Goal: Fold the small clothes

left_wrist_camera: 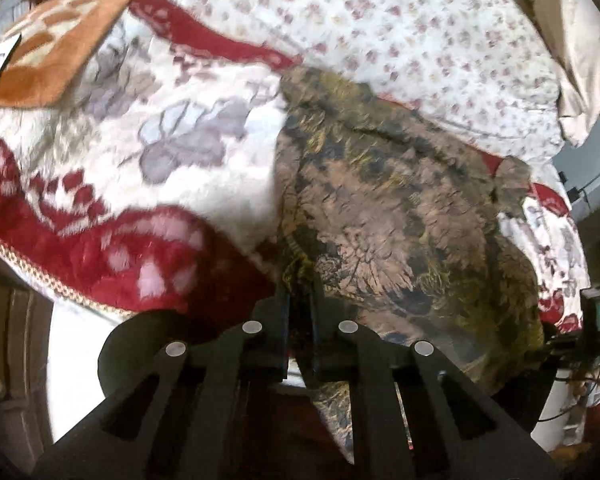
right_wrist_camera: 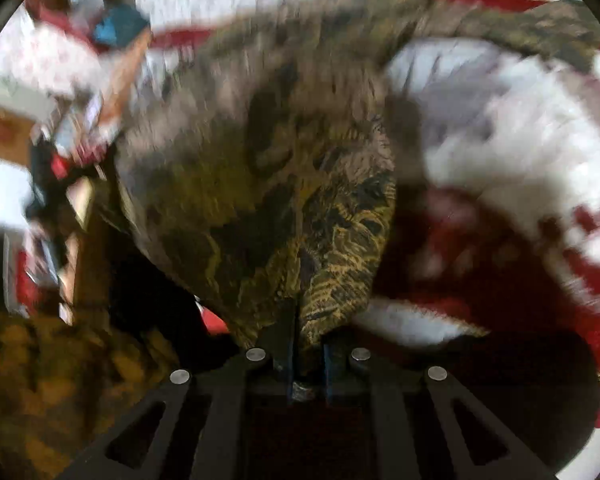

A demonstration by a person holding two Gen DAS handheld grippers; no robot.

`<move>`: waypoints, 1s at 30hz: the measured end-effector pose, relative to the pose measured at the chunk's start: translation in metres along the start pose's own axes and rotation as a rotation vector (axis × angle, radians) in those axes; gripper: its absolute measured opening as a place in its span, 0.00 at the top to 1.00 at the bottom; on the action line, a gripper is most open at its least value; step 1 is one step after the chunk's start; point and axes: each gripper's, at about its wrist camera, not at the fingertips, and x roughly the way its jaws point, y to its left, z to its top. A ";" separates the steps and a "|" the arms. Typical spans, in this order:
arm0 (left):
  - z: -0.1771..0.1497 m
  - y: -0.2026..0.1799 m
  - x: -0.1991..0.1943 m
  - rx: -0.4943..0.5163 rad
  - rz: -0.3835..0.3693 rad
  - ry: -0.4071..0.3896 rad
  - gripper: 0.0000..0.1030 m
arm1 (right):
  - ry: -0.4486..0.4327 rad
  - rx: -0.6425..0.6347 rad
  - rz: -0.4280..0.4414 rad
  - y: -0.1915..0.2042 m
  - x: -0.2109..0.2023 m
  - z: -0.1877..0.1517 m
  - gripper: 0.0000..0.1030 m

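The little brown and yellow patterned cloth is held up by both tools over the bed. The left gripper has its fingers pinched tight on one near edge of the cloth. The right gripper has its fingers squeezed on another near edge, and you can see the cloth bunched right between them. The far part of the cloth rests on the red and white blanket that covers the bed.

It looks like the fold is in the middle of being made: both near corners are picked up, and the cloth is ready to be carried over. I think the next move is to bring both hands toward the far side together, at the same height, so the near edge lands even on the far edge. Then both sets of fingers should let go. If one hand goes faster, the fold may turn out crooked.

The left view is clear. It shows a white sheet with small flowers at the far side and an orange patterned cloth far to the left. The right view is very blurry, so it is hard to tell much there. It does show a yellow-brown heap near on the left, and a bit of something blue far away, which the left view only shows at its top edge.
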 end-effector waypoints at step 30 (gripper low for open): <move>0.119 -0.130 0.105 0.206 -0.023 -0.048 0.45 | -0.597 0.679 -0.598 -0.308 -0.108 0.316 0.37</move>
